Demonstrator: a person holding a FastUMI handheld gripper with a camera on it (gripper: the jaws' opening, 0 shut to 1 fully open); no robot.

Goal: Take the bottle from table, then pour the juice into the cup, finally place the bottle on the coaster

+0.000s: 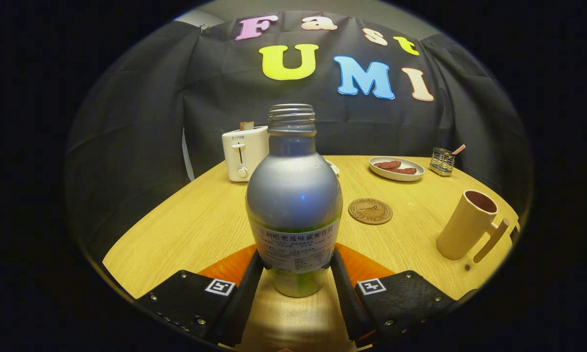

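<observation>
An uncapped bottle (293, 200) with a silver-grey upper body and a white label stands upright between my fingers, on the wooden table (185, 230). My gripper (297, 266) is shut on the bottle, both fingers pressing its lower sides at label height. Whether the bottle's base touches the table is hard to tell. A round brown coaster (370, 211) lies beyond the fingers, to the right of the bottle. Further right and closer stands a tan cup (467, 224) with a handle, tilted by the lens.
A white toaster (245, 153) stands at the table's far side, left of the bottle. A white plate (396, 168) with brown food and a small wire holder (442, 161) sit at the far right.
</observation>
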